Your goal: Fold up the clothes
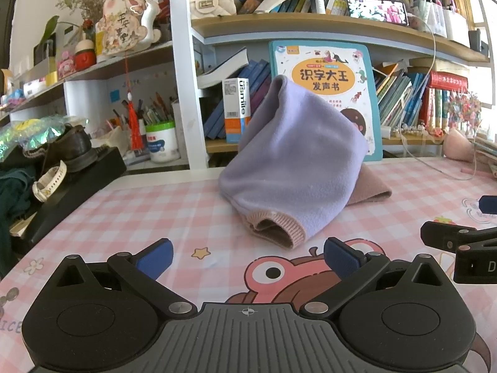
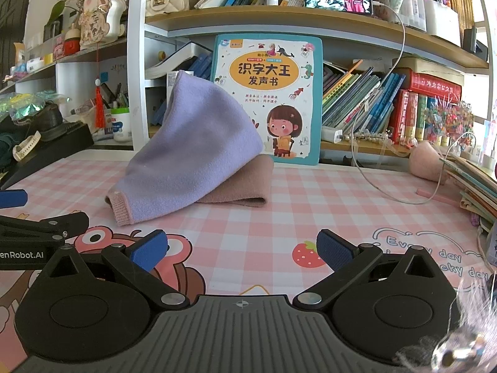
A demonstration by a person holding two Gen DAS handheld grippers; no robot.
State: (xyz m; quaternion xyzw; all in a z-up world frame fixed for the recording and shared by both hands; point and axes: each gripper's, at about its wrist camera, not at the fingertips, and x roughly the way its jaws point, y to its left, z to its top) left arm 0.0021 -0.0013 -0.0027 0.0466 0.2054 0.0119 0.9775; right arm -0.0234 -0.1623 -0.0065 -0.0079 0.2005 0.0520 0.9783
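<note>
Both grippers, left gripper [image 1: 247, 259] and right gripper [image 2: 242, 251], hover empty with jaws apart. The purple garment [image 1: 292, 161] slumps in front of the picture book [image 1: 332, 74], barely folded, I reckon.

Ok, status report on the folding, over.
Left gripper and right gripper open, empty. Purple garment heaped, unfolded, on the checked tablecloth. Nothing in the way.

Left gripper [image 1: 247, 259] and right gripper [image 2: 241, 250] hover side by side, jaws apparently spread wide.
</note>
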